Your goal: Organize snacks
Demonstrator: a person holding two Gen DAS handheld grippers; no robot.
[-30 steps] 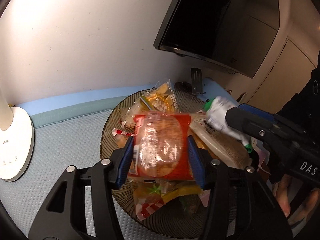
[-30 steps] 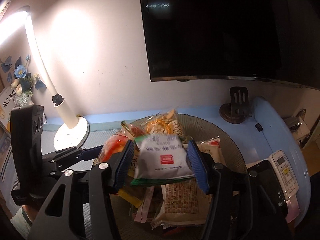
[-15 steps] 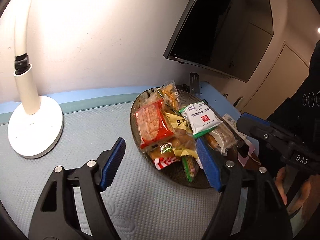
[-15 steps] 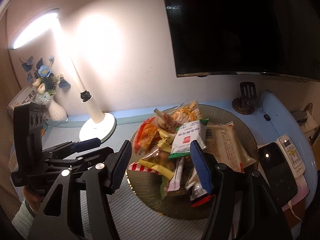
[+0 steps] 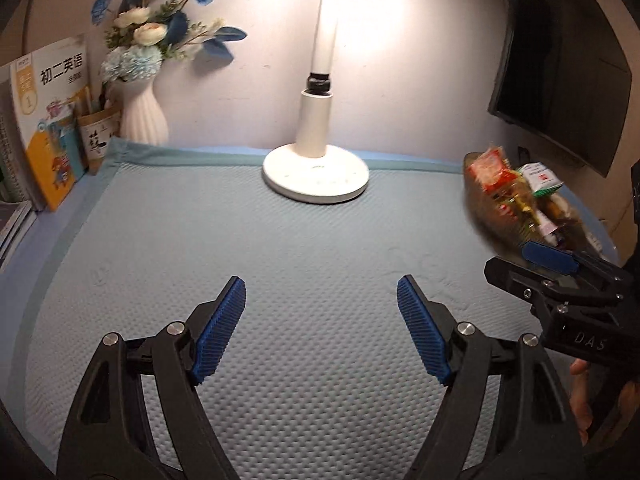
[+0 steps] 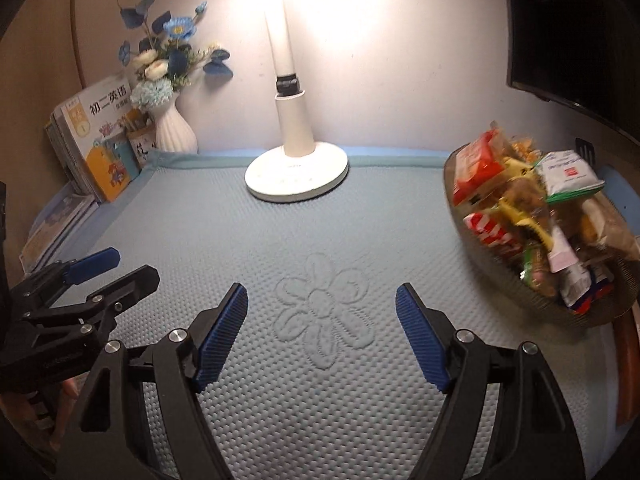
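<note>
Resting at roughly 3 o'clock in the right wrist view, the snack plate (image 6: pixel 520 300), a dark round dish, carries a loose heap of wrapped snacks; a red packet (image 6: pixel 478 166) lies at the heap's 10 o'clock edge and a white-and-green packet (image 6: pixel 568 178) at its 1 o'clock edge. The plate sits on the quilted blue mat (image 6: pixel 320 240), well apart from both tools. The right gripper (image 6: pixel 321 336) hangs over the mat's embossed flower motif (image 6: pixel 322 312) with its jaws spread wide and nothing between the blue pads. The left gripper (image 5: pixel 321 328) is likewise spread wide and empty over bare mat; in its own view the plate appears blurred at 3 o'clock, with the right gripper in front of it. A white desk lamp (image 6: pixel 296 176) stands at 12 o'clock on the mat's far edge, lit. At 10 o'clock stand a white ribbed vase (image 6: pixel 174 132) of blue flowers and upright books (image 6: pixel 102 144) against the wall. A dark screen (image 6: pixel 580 32) hangs at 2 o'clock.
</note>
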